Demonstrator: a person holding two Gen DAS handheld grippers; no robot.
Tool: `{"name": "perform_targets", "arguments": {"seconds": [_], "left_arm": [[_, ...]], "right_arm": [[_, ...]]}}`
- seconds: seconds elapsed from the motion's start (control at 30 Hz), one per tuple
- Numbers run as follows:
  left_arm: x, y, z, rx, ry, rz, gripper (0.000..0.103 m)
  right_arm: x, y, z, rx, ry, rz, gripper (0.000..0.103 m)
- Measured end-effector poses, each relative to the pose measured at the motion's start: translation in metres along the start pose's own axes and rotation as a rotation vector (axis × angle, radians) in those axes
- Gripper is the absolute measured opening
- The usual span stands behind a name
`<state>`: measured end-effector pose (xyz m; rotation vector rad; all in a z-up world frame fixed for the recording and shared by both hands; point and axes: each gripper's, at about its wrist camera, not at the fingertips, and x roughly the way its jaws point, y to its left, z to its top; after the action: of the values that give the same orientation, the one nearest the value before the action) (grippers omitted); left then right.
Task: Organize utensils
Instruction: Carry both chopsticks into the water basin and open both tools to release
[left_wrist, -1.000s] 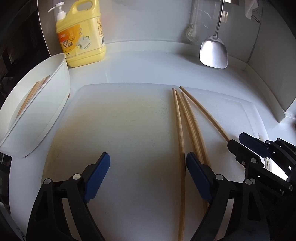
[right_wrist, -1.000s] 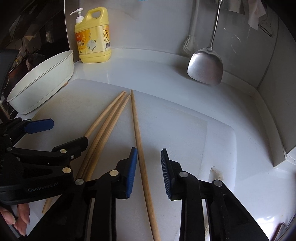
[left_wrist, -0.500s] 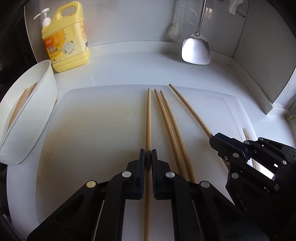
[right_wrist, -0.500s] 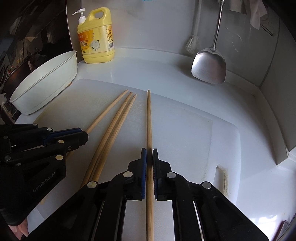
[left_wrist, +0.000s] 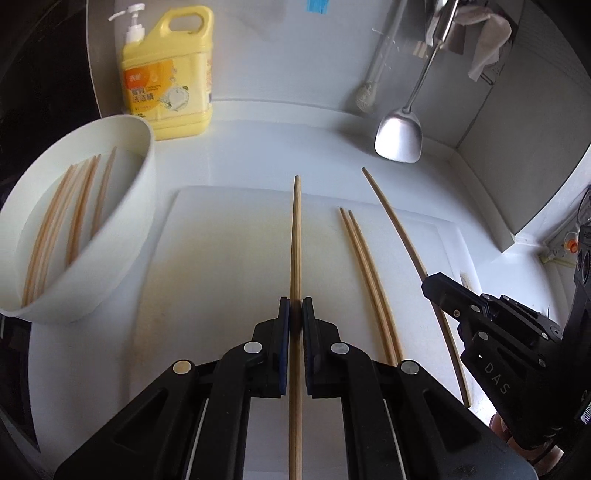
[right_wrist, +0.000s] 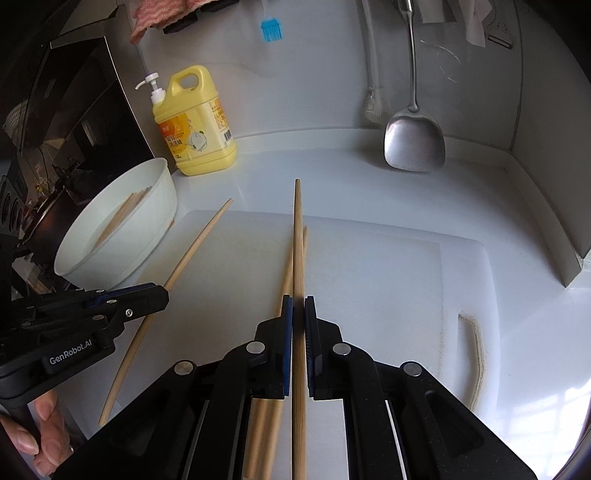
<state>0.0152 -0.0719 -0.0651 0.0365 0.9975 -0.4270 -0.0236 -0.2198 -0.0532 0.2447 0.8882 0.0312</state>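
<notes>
My left gripper (left_wrist: 295, 306) is shut on a wooden chopstick (left_wrist: 296, 229) and holds it above the white cutting board (left_wrist: 221, 236). My right gripper (right_wrist: 298, 304) is shut on another chopstick (right_wrist: 297, 229), also lifted. In the left wrist view the right gripper (left_wrist: 436, 284) holds its chopstick (left_wrist: 391, 218) at the right. Two chopsticks (left_wrist: 364, 266) still lie on the board between them; they also show under the held one in the right wrist view (right_wrist: 284, 280). A white bowl (left_wrist: 122, 236) at the left holds several chopsticks (left_wrist: 74, 210).
A yellow dish-soap bottle (left_wrist: 170, 74) stands behind the bowl. A steel spatula (left_wrist: 399, 136) and a brush (left_wrist: 365, 99) hang against the back wall. A dark stove area (right_wrist: 55, 122) lies left of the counter. The right wall (right_wrist: 546, 184) closes the corner.
Both grippers closed on a chopstick each, then lifted them off the board. The left gripper has swung toward the bowl, which now shows its chopsticks.
</notes>
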Motion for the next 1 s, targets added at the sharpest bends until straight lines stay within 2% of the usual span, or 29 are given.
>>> {"name": "perform_targets", "arguments": {"seconds": [0.17,0.27,0.5,0.73,1.0], "left_arm": [[-0.042,0.051,0.019,-0.062,-0.080,0.006,0.007],[-0.063,0.090,0.028,-0.108,-0.117,0.043,0.007],[-0.090,0.189,0.053,-0.194,-0.152,0.129,0.007],[-0.072,0.258,0.085,-0.204,-0.127,0.141,0.007],[-0.027,0.290,0.095,-0.205,-0.036,0.100,0.007]], "right_arm": [[-0.011,0.045,0.026,-0.006,-0.043,0.053,0.006],[-0.012,0.081,0.044,-0.029,-0.067,0.090,0.006],[0.021,0.170,0.091,-0.095,-0.059,0.197,0.006],[0.085,0.241,0.124,-0.113,0.007,0.228,0.006],[0.149,0.267,0.127,-0.066,0.127,0.160,0.006]]}}
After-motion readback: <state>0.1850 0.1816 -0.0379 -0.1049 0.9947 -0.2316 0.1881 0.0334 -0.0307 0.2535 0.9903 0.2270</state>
